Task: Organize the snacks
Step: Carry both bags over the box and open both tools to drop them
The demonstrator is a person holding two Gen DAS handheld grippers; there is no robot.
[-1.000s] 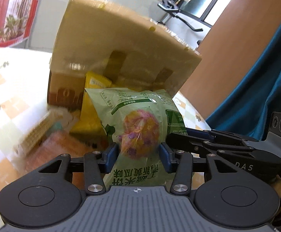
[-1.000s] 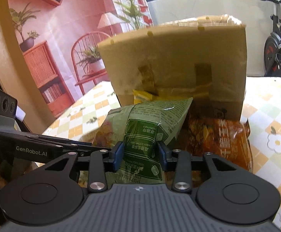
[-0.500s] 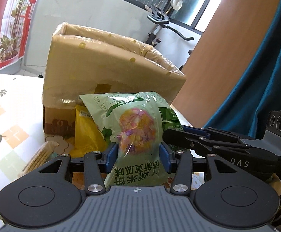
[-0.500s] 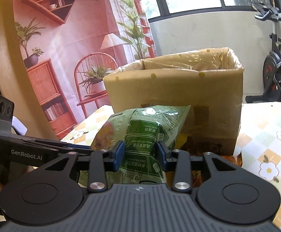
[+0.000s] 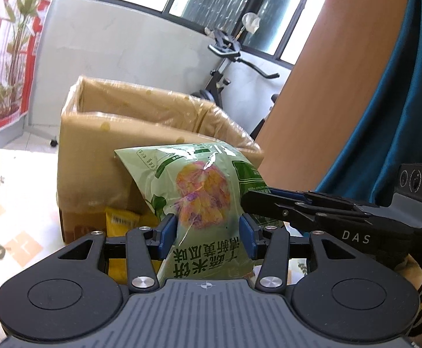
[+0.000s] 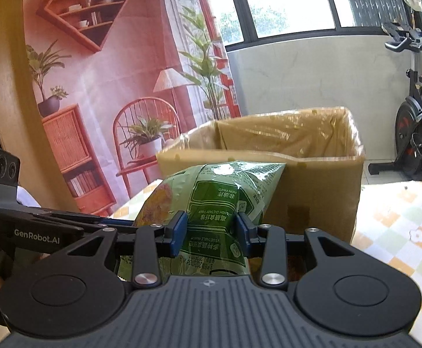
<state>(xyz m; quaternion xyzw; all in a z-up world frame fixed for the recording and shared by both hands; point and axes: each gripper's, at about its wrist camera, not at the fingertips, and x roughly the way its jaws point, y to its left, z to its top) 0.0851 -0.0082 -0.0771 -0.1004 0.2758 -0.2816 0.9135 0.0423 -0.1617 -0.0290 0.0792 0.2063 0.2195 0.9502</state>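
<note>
The green bag (image 5: 202, 200) is off the table (image 5: 13, 203) and held in front of the near wall of the box (image 5: 100, 156), its top edge about level with the box rim. As far as the views show, it is not yet inside: the box mouth, at 12 o'clock from the bag in both wrist views, shows only its plastic liner, and what lies on its floor is hidden. A yellow packet (image 5: 121, 220) lies on the table against the foot of the box, at 8 o'clock from the bag in the left view, so at least that one is unsorted. In my judgement the task is at an early or middle stage: one bag is on its way to the box, the drop is yet to come, and more snacks wait below.

The left gripper (image 5: 208, 236) is clamped on the bag, its blue pads pressing the lower part of the bag from both sides and denting the film. The right gripper (image 6: 211, 232) grips the same bag, with its pads (image 6: 179, 229) squeezing a narrower fold of it, so its jaws stand closer together than the left ones. In the left view the right gripper comes in from 3 o'clock, its fingers reaching the bag's right edge. Both grippers point slightly downward toward the box.
</note>
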